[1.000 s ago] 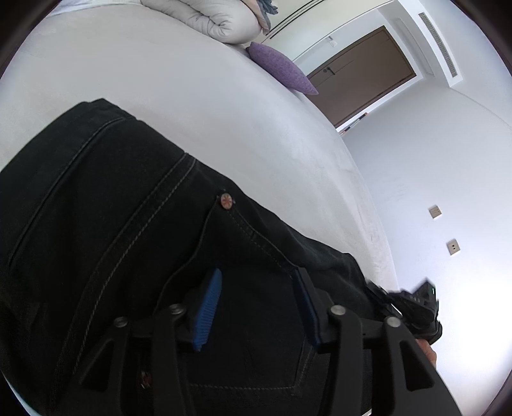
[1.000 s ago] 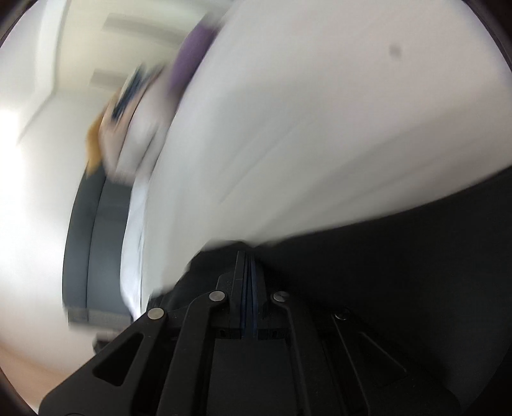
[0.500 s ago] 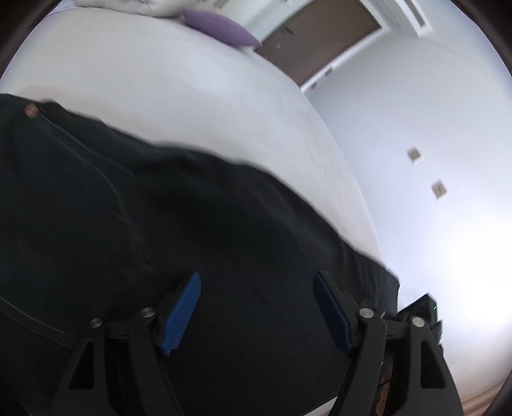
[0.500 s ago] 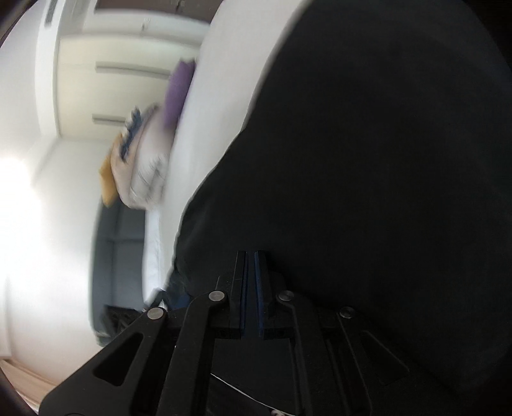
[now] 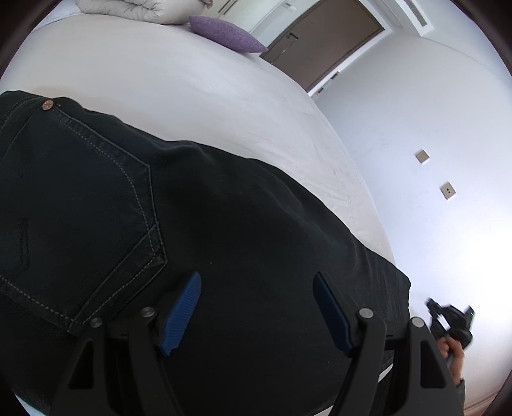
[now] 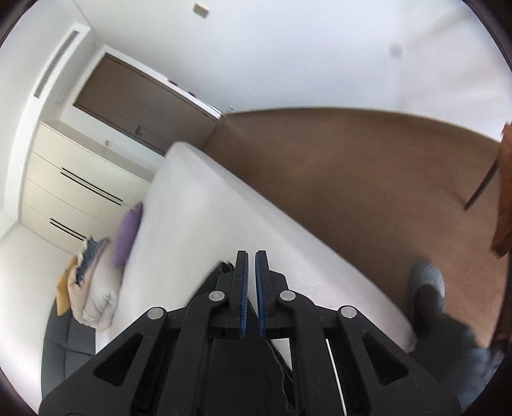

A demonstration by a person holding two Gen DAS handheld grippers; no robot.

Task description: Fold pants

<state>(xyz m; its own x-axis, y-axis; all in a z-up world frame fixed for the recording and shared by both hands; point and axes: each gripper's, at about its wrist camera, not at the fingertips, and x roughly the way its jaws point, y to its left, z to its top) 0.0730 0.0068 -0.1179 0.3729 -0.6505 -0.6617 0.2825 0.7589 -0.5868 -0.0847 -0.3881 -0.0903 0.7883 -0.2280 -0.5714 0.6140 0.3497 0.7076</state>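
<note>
Black jeans [image 5: 198, 217] lie flat across the white bed [image 5: 166, 83], back pocket with pale stitching and a copper rivet at the left. My left gripper [image 5: 256, 307] hovers just above the jeans with its blue pads wide apart and nothing between them. My right gripper [image 6: 251, 288] is lifted clear and points across the bed toward the floor; its blue pads stand nearly together with a thin gap and nothing between them. Only a dark sliver of the jeans [image 6: 220, 267] shows by its left finger. The right gripper also shows small in the left wrist view [image 5: 448, 316].
A purple cushion [image 5: 224, 33] and folded bedding [image 5: 144, 8] sit at the head of the bed. A brown door [image 5: 323, 41] and white wall lie beyond. Brown carpet [image 6: 352, 166] runs beside the bed, with a wooden furniture piece [image 6: 502, 192] at right and my foot [image 6: 428, 288].
My right gripper let go of the jeans, opened a thin gap and swung up and away. My left gripper opened wider and slid along the jeans past the back pocket.
</note>
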